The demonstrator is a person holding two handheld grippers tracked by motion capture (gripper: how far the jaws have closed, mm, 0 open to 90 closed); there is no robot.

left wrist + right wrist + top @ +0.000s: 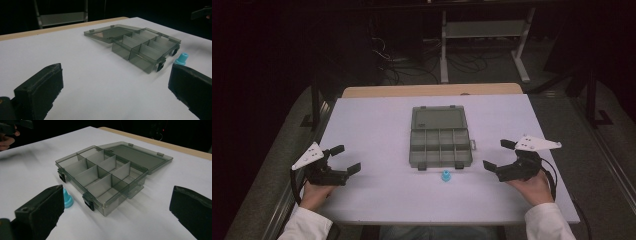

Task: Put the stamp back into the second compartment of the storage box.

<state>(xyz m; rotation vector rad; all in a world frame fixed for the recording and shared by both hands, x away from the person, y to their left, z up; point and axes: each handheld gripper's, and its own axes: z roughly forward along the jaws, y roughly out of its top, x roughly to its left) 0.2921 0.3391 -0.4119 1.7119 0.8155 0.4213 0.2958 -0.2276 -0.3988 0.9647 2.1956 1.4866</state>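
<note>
A clear grey compartment box (440,146) lies open in the middle of the white table (372,125), its lid folded back flat on the far side; its several compartments look empty (100,173). A small light-blue piece (445,176) stands on the table just in front of the box's near edge, also seen as the blue piece (181,59) and the blue piece (67,198). My left gripper (346,158) rests open at the table's left front, well clear of the box (140,46). My right gripper (497,155) rests open at the right front, nothing between its jaws.
A wooden strip (432,90) edges the table's far side. Beyond it, a white metal shelf frame (484,35) and loose cables (412,62) lie on the dark floor. Bare table surface lies between both grippers and the box.
</note>
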